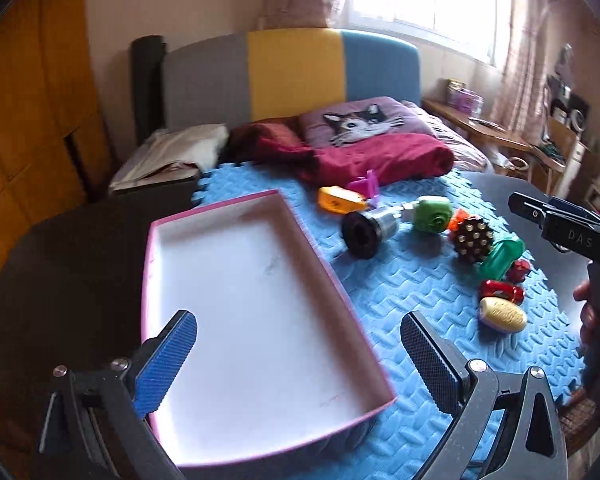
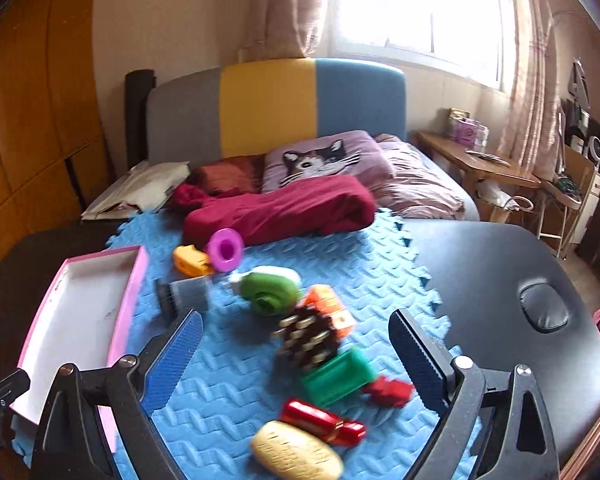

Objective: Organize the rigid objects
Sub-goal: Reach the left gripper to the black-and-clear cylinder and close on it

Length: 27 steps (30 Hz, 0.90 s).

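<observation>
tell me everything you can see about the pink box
The pink box is a shallow, open rectangular tray with no lid in view, its thin walls pink outside and on the rim, its floor plain white with faint scuffs. It looks like stiff card. It holds nothing. It rests level, partly on the blue foam mat, left of the scattered toys, none touching it. The open left tongs hover over its near end.

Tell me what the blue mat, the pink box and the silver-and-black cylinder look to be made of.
Blue mat: likely soft foam, matte, with an embossed wave pattern and jigsaw edges. Pink box: probably cardboard, with thin straight walls and a smooth white inside. Silver-and-black cylinder: seemingly shiny metal with a dull black end, perhaps plastic or rubber.
</observation>
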Tool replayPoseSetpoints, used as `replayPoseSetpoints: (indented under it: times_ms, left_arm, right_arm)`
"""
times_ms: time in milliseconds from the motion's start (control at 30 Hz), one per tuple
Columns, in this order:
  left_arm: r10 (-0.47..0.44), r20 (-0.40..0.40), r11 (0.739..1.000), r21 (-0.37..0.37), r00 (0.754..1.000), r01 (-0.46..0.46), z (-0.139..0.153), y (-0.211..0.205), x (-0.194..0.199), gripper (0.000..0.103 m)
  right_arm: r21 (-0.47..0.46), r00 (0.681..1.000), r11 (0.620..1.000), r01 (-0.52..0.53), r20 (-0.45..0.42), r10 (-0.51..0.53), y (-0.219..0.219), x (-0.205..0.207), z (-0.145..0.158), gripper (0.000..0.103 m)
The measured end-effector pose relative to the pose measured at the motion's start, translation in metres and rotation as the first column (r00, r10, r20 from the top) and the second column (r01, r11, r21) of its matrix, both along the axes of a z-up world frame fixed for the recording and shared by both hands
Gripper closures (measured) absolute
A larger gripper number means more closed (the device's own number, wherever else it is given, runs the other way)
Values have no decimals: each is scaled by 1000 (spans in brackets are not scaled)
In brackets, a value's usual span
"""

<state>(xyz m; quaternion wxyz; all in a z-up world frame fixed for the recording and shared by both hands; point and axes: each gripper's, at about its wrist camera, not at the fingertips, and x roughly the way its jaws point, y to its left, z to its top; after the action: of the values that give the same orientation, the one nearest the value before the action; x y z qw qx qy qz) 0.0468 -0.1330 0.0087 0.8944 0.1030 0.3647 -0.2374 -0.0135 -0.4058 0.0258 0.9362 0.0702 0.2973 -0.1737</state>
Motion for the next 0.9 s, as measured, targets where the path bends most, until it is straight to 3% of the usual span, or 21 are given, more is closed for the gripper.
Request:
replayPoseSetpoints:
  times_ms: [167,333,600,900]
  left_arm:
    - [-115,40,992,52,993,113,-2,-46,19,6]
    - [-212,-3,973,93,977,211,-16,-86,45,13]
    - [-263,-49,943,198,964,267,-41,-140,82,13]
    - [-277,-96,915,277,956,293,-74,-171,111,15]
  right_arm:
    - [44,1000,999,9,14,-9,-43,1,-9,7]
    - [166,1000,986,4,13,-6,-66,5,-28,7]
    - [198,1000,980,-14,20,10,-65,6,-29,7]
    - [221,999,975,-34,19,30,-66,8,-30,7]
